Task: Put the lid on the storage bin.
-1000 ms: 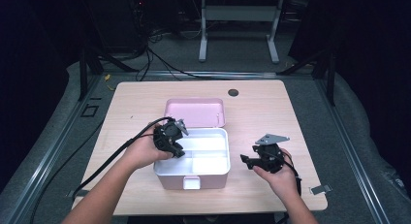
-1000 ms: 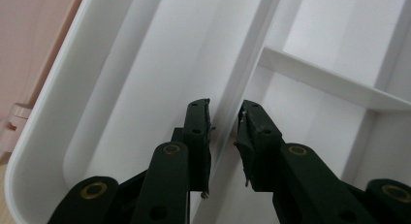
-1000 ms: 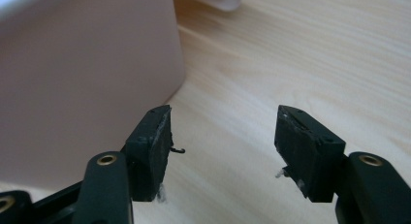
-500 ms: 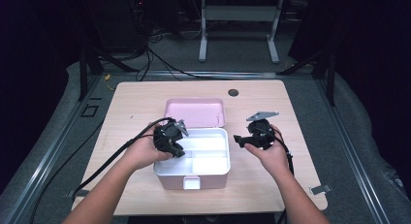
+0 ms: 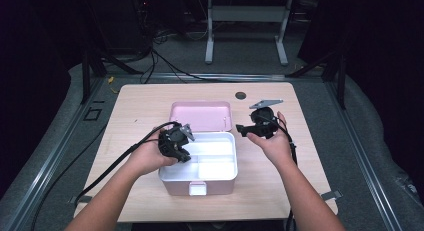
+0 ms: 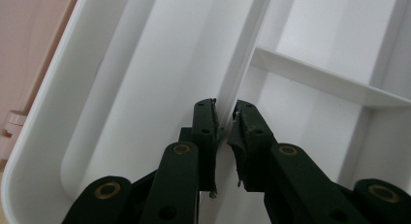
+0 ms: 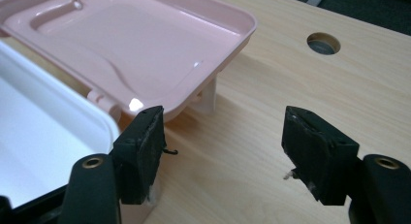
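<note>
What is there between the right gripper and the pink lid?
Nothing: bare table lies between the open right gripper and the pink lid. The right gripper view shows this stretch; the high view agrees.

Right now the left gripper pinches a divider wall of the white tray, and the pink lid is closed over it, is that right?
Not quite. The left gripper does pinch the divider wall, but the pink lid lies open behind the white tray, as the high view shows.
</note>
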Motion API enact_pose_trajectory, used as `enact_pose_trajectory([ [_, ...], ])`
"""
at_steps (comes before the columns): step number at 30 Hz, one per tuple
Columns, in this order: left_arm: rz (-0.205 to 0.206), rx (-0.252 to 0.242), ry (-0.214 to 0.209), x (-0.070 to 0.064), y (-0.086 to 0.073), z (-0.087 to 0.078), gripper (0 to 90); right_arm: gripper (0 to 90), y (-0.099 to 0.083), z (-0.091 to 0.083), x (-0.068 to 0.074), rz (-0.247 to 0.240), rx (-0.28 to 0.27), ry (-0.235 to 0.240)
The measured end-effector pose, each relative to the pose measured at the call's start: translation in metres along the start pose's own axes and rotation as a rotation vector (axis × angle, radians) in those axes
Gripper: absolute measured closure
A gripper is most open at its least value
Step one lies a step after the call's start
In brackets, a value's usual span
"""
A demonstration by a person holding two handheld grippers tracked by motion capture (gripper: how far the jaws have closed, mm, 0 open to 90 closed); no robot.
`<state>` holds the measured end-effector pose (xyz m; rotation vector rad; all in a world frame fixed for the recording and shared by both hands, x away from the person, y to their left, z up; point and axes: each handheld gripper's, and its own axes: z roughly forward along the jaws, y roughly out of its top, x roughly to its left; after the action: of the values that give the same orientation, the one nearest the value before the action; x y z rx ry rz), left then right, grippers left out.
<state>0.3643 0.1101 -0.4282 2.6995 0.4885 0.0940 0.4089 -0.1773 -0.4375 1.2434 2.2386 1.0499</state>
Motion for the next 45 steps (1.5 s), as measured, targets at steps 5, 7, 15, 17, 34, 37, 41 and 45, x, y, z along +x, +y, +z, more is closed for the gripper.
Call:
enact_pose_trajectory([
  [5,-0.001,0.0,-0.001,0.0,0.0,0.0,79.8,32.5,0.011,0.002,-0.002,0.014,-0.003,0.009],
  [7,-0.001,0.0,-0.002,0.0,0.0,0.0,79.8,32.4,0.013,0.003,-0.002,0.017,-0.001,0.008],
  [15,0.003,0.001,0.003,0.0,0.0,0.0,80.0,31.2,0.025,0.022,-0.001,0.045,0.02,0.024],
  [17,0.004,0.001,0.004,0.0,0.0,0.0,80.0,33.8,0.028,0.03,-0.001,0.056,0.034,0.01],
  [34,0.013,-0.001,-0.003,0.0,0.0,0.0,80.3,65.2,0.043,0.095,-0.001,0.258,0.147,-0.114],
  [37,0.014,0.001,-0.001,0.0,0.0,0.0,80.3,69.6,0.044,0.098,0.003,0.27,0.156,-0.14],
  [41,0.014,0.0,0.003,-0.001,0.0,0.0,80.3,78.7,0.046,0.099,0.007,0.311,0.166,-0.141],
  [45,0.015,0.0,0.002,-0.001,0.0,0.0,80.3,80.7,0.047,0.098,0.008,0.333,0.171,-0.155],
])
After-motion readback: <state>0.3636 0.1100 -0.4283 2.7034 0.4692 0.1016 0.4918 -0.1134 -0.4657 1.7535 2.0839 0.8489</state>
